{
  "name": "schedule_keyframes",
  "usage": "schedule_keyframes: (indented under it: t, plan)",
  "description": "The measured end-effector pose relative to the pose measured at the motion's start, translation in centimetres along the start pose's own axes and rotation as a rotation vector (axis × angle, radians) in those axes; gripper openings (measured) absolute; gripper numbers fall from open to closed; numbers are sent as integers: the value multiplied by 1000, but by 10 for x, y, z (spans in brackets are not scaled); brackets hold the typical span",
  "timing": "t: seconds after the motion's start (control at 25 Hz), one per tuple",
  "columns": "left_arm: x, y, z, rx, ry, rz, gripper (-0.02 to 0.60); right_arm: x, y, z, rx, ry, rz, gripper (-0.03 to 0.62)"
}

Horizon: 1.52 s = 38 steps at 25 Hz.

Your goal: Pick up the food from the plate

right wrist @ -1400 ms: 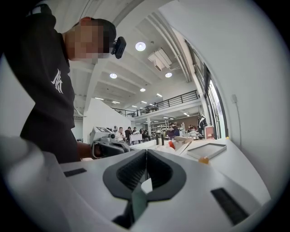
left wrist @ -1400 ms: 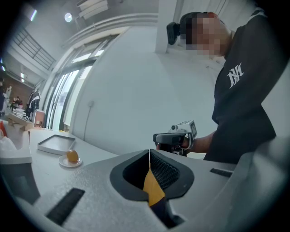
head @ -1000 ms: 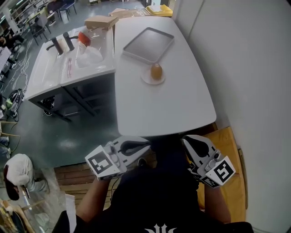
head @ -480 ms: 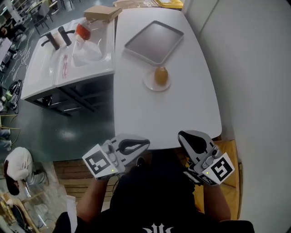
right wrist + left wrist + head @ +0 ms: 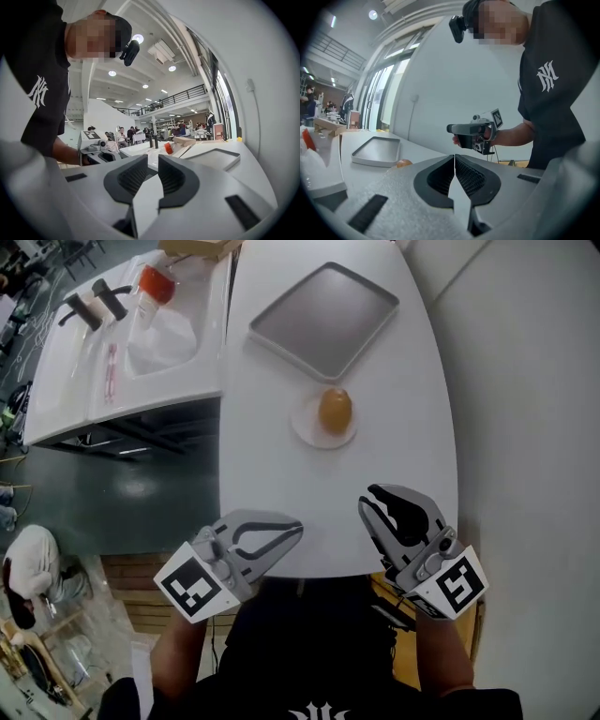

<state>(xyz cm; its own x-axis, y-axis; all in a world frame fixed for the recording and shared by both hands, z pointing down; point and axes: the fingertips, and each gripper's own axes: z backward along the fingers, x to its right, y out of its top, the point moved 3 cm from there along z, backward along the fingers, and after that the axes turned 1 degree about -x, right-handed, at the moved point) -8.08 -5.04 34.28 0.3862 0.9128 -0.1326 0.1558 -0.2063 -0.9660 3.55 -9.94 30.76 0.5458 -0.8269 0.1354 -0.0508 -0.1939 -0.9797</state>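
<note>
The one readable mark is a white interlocked NY monogram point(image 5: 547, 76) on the black shirt point(image 5: 567, 112); the left cube point(image 5: 195, 585) and right cube point(image 5: 457, 585) carry only square coded patterns.

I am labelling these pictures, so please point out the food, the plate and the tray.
food point(image 5: 335, 410), head view, middle of its brown top.
plate point(image 5: 307, 432), head view, bare white rim left of the food.
tray point(image 5: 323, 320), head view, middle of its flat grey bottom.
</note>
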Motion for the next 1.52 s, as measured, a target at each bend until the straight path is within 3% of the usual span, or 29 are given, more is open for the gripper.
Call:
schedule_keyframes:
  t: [0.16,0.56,0.88,1.16,1.52]
  plan:
    - [-36,-7,-8,-18,28,56,8,37,-9,-29,-44,5,0,89]
    - [-103,-28,-31,-82,51,74,8,99,-38,-96,-115,-2,-26,237]
    - [-136,-45,-60,-97,44,94,8,138,-80,-127,-183,-8,-51,298]
    - [-145,-55,-76,-103,5,107,8,154,-108,-144,-255,-44,-82,348]
    - [-161,-71,-79,-96,17,144,8,174,-146,-167,-322,-117,-98,420]
